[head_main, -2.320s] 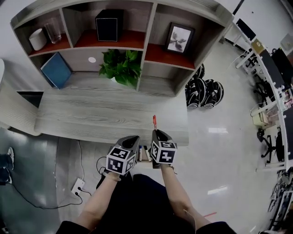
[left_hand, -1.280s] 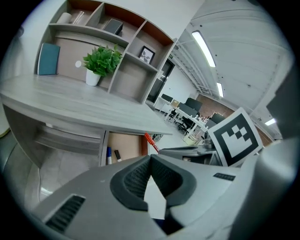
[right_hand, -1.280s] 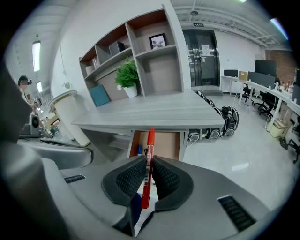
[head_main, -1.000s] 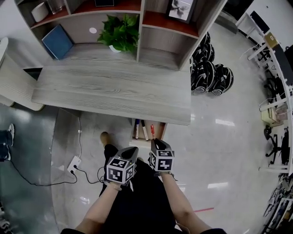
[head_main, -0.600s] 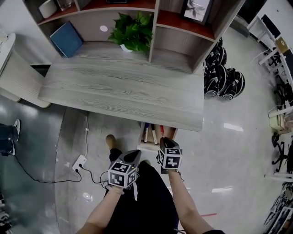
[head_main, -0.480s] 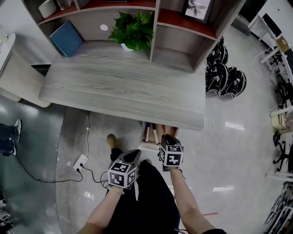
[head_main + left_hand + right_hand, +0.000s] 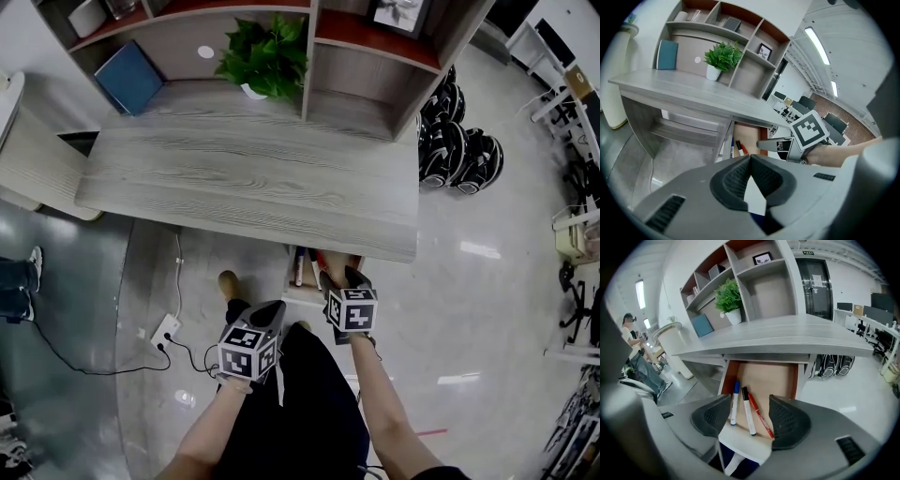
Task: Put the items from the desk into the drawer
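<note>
Under the right end of the grey desk (image 7: 244, 187) the drawer (image 7: 764, 376) stands pulled out. On its wooden bottom lie a blue-capped marker (image 7: 734, 401), a black-capped marker (image 7: 748, 411) and a red pen (image 7: 761, 416), side by side. My right gripper (image 7: 750, 418) hovers over the drawer's white front edge. Its jaws have just been opening and now stand wide apart with nothing pressed between the pads; the pens show below the gap. My left gripper (image 7: 274, 307) hangs left of the drawer over my lap, shut and empty, its tips (image 7: 749, 161) touching.
A shelf unit behind the desk carries a potted plant (image 7: 265, 58), a blue book (image 7: 129, 77) and a picture frame. A power strip (image 7: 163, 332) and cables lie on the floor at left. Black bags (image 7: 455, 150) sit right of the desk. My legs are below the drawer.
The right gripper brought the red pen down from the desk edge to the drawer. Its jaws have opened, and the pen now lies in the drawer beside the two markers. The left gripper stayed shut.
</note>
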Demonstrator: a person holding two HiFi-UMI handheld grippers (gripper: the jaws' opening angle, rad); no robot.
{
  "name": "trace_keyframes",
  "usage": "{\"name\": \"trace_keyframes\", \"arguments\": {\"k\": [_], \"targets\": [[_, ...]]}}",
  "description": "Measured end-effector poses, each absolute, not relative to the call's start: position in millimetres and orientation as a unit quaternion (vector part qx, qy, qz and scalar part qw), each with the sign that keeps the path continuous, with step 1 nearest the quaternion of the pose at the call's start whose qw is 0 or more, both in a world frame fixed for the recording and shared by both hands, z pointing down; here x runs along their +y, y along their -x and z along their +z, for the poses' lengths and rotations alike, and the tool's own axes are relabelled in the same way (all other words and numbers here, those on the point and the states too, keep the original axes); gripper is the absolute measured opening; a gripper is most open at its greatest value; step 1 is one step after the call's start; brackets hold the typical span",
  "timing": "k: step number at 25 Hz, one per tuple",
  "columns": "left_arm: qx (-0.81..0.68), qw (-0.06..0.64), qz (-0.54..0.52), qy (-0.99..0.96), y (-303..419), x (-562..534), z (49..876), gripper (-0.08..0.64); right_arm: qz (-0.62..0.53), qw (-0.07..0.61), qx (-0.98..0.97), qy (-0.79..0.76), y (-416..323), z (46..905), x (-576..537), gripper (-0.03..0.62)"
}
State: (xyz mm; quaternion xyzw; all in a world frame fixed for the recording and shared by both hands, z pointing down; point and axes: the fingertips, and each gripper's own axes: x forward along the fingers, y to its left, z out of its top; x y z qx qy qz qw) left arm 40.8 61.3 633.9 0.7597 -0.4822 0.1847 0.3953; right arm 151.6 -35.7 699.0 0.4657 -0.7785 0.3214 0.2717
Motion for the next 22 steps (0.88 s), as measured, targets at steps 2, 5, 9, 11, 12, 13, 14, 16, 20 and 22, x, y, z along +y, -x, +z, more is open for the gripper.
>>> {"name": "trace_keyframes", "arguments": {"k": [2,5,9,11,12,13,14,16,20,22], "targets": [[-0.482,0.395,0.184,-0.760,-41,60,634,0.025,0.322,0.272,-0.778,-0.466,-152,699,-32,0.247],[-0.480,0.395,0.183,-0.762,-43,60,633,0.026,0.331,0.265,-0.777,-0.466,-153,697,-27,0.247],[-0.477,0.394,0.181,-0.765,-47,60,632,0.025,0.349,0.238,-0.777,-0.468,-153,692,-23,0.247],[-0.476,0.393,0.180,-0.766,-49,61,631,0.025,0.364,0.215,-0.780,-0.461,-150,686,-20,0.247],[-0.476,0.393,0.179,-0.766,-50,61,631,0.025,0.371,0.202,-0.783,-0.456,-148,682,-19,0.247],[-0.475,0.394,0.178,-0.767,-50,62,630,0.025,0.376,0.191,-0.786,-0.452,-145,678,-18,0.247],[-0.474,0.393,0.177,-0.767,-51,62,629,0.025,0.379,0.180,-0.789,-0.449,-143,674,-16,0.247],[-0.473,0.391,0.175,-0.770,-52,62,625,0.026,0.380,0.162,-0.793,-0.447,-140,666,-14,0.247],[-0.473,0.382,0.169,-0.776,-53,60,618,0.026,0.379,0.128,-0.803,-0.442,-135,647,-10,0.229],[-0.471,0.379,0.168,-0.779,-56,60,613,0.026,0.375,0.106,-0.812,-0.434,-132,633,-7,0.227]]}}
